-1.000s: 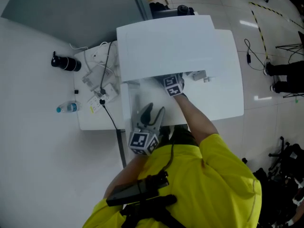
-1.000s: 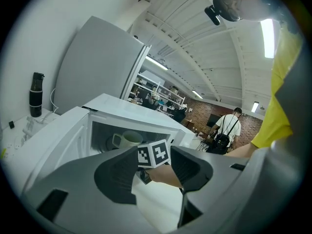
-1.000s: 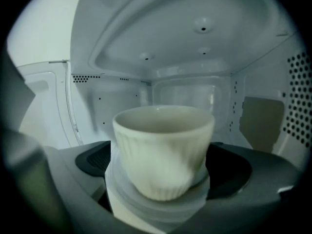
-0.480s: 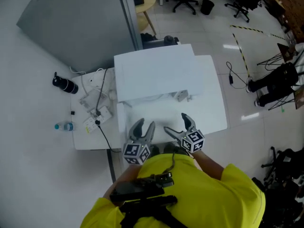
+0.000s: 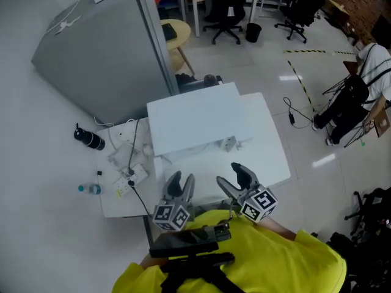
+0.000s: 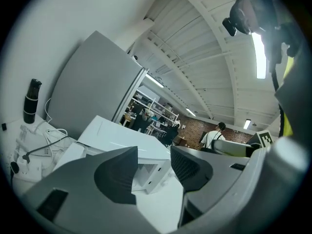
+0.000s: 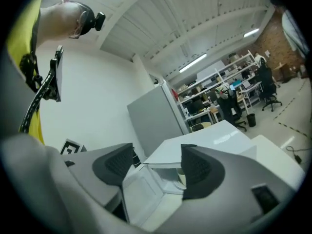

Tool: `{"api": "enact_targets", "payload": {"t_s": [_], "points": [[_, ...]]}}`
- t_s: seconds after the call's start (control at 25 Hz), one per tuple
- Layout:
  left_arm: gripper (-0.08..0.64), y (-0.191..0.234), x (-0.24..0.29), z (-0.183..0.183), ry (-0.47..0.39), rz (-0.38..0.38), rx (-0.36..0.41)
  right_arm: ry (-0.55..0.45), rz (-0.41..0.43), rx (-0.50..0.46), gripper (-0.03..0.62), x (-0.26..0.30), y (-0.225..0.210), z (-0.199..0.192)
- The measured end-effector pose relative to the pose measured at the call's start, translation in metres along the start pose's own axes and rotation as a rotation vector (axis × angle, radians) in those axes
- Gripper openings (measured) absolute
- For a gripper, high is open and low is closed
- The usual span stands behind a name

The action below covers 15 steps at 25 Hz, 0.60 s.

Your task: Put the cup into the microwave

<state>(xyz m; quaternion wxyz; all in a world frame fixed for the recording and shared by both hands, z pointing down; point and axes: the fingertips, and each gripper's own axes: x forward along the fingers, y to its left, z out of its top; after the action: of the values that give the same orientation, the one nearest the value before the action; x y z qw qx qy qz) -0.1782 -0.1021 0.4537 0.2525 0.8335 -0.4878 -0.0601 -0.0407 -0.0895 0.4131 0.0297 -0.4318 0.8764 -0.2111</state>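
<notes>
Head view looks down on the white top of the microwave [image 5: 195, 118], so its inside is hidden and the cup cannot be seen from there. Right gripper view looks into the open front. The door [image 7: 141, 194] stands to the left of the cavity, and the pale cup [image 7: 181, 176] is inside the microwave, half covered by one jaw. Left gripper view shows the microwave only from its side, with no cup visible. The left claw [image 5: 182, 180] has its jaws apart and holds nothing. The right claw [image 5: 234, 177] is closing, about half open, with nothing between its jaws. One second ago the right claw reached up to the front of the microwave. Now both claws are drawn back from it, over the front part of the tabletop [image 5: 272, 151].
</notes>
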Motion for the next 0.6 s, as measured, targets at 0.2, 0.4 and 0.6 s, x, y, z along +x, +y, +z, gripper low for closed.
{"api": "enact_targets", "payload": {"t_s": [0.2,0.4,0.6], "points": [[0.204,-0.013,0.005,-0.001,0.010,-0.064,0.027,-0.038,-0.066,-0.006,0.103,0.004,-0.012,0.010],[0.204,-0.018,0.004,0.003,0.009,-0.067,0.056,0.010,-0.075,-0.028,0.072,0.007,-0.012,0.003],[0.204,-0.021,-0.001,0.004,0.003,-0.060,0.105,0.033,-0.019,-0.187,0.043,0.015,0.016,0.002]]}}
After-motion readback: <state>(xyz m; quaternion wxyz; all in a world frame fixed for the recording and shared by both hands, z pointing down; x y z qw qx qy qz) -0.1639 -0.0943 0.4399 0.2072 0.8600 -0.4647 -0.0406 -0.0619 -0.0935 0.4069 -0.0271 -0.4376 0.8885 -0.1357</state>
